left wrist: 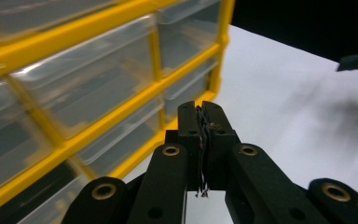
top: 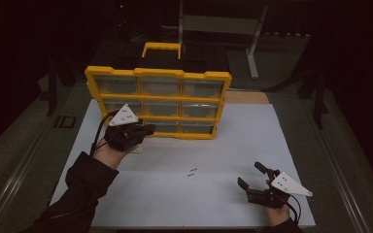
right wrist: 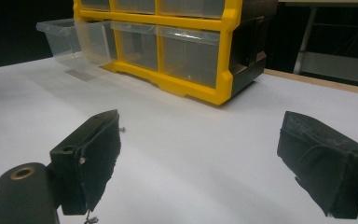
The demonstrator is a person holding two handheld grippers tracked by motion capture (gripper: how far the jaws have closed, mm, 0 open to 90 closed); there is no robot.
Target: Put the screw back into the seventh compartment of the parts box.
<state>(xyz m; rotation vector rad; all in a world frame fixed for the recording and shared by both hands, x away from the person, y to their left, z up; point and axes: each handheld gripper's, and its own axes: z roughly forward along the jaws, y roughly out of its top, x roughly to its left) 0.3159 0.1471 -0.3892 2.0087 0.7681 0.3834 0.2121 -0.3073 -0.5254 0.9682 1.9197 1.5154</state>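
We see a yellow drawer cabinet (top: pixel 158 99) standing upright toward the far side of a white table (top: pixel 252 141), its clear plastic drawers set in three rows of three. The left gripper (top: pixel 145 130) sits just in front of the cabinet's bottom row, near its left end, held by a hand (top: pixel 108 151) coming out of a dark sleeve (top: pixel 80 187). In the left gripper view its two black jaws are pressed together, and a thin strip of something dark and crinkled shows in the seam between them; we cannot tell what it is. The cabinet fills the left of that view, close alongside the jaws. In the right gripper view one drawer (right wrist: pixel 61 35) at the bottom left corner of the cabinet stands pulled out, well proud of the frame. The right gripper (top: pixel 251 177) is low over the near right part of the table, well apart from the cabinet, and its jaws stand wide apart with nothing between them. Two small screws (top: pixel 192 172) lie on the bare table between the two grippers, nearer the middle, touched by neither.
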